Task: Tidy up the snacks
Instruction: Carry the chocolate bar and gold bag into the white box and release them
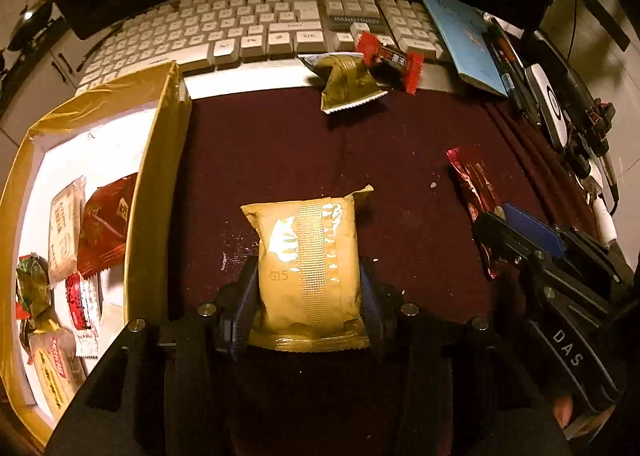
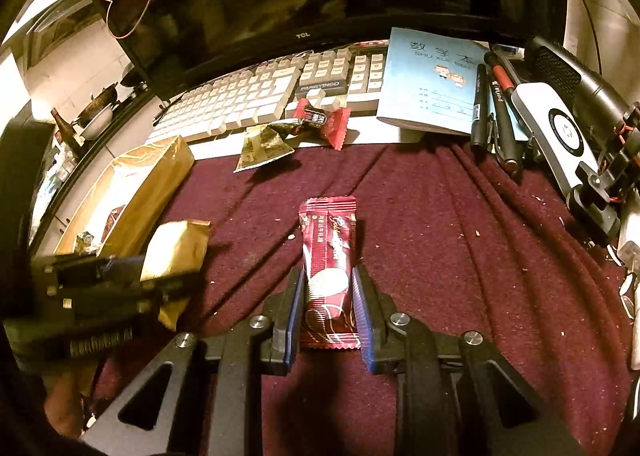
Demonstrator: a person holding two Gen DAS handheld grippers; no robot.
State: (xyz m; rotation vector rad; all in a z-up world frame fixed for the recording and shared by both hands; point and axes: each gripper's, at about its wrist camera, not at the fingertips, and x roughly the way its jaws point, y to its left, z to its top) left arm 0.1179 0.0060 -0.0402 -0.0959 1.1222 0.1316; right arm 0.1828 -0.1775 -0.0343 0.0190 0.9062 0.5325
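- Right of the gold-walled cardboard box (image 1: 156,160), the left gripper (image 1: 308,292) held a puffy gold foil snack packet (image 1: 310,256), its jaws pressed against both long sides of the packet's lower half.
- That packet appeared lifted off the dark red cloth-covered counter (image 1: 280,160); the right wrist view showed it casting a shadow on the cloth just right of the box.
- Its long axis ran forward along the jaws, roughly parallel to the box's near wall, so the box opening lay sideways to the left of the jaws, not ahead of them.
- Inside the box, several wrapped snacks (image 1: 100,232) already lay on the white floor, with bare floor showing towards the far end.
- Well right of the box, the right gripper (image 2: 327,308) straddled a slim dark red foil bar wrapper (image 2: 329,268); its jaws sat narrow, close against the wrapper's sides. Whether they were pinching it I cannot tell.
- This wrapper lay flat on the cloth, its long axis also pointing forward between the jaws.
- Of the two, the left gripper was clearly nearer the box, so I judged its packet would go in first, by a leftward carry over the wall.
- Beyond the box's far right corner, a green-gold sachet (image 1: 348,84) and a red twist-wrapped candy (image 1: 388,56) rested against the white keyboard (image 1: 240,28), untouched.
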